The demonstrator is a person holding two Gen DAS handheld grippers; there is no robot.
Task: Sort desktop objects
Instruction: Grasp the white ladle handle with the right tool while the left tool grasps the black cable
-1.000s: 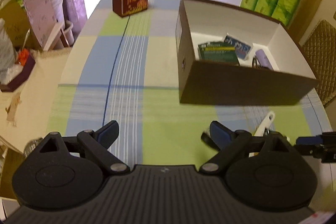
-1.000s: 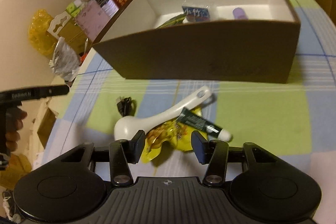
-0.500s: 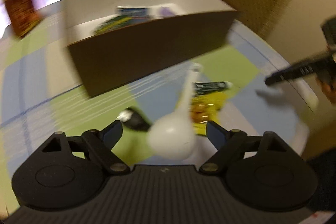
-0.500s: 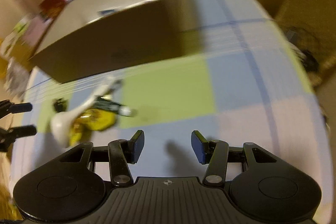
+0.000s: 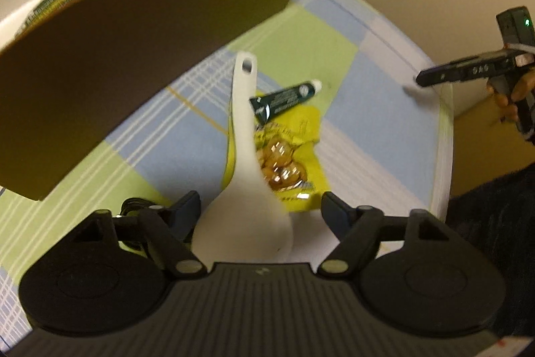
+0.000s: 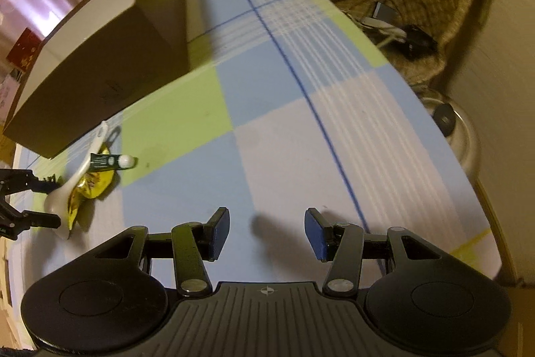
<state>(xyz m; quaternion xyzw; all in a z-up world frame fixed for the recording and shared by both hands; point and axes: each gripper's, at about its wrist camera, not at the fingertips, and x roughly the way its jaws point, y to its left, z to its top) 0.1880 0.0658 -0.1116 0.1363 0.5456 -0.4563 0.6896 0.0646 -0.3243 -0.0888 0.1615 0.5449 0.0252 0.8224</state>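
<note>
While the left gripper (image 5: 260, 209) closes its jaws around the white spoon's (image 5: 245, 163) bowl, pads not yet pressing, the spoon lies on the tablecloth (image 6: 301, 139) beside the box (image 5: 133, 62). Right gripper (image 6: 266, 231) hangs spread, holding nothing.

Your left hand-held gripper (image 5: 260, 209) tilts steeply downward, its jaws closing, the pads not yet pressing on anything. Your right hand-held gripper (image 6: 266, 231) also tilts downward, jaws parted and empty. Your right hand (image 5: 511, 96) grips its handle.
</note>
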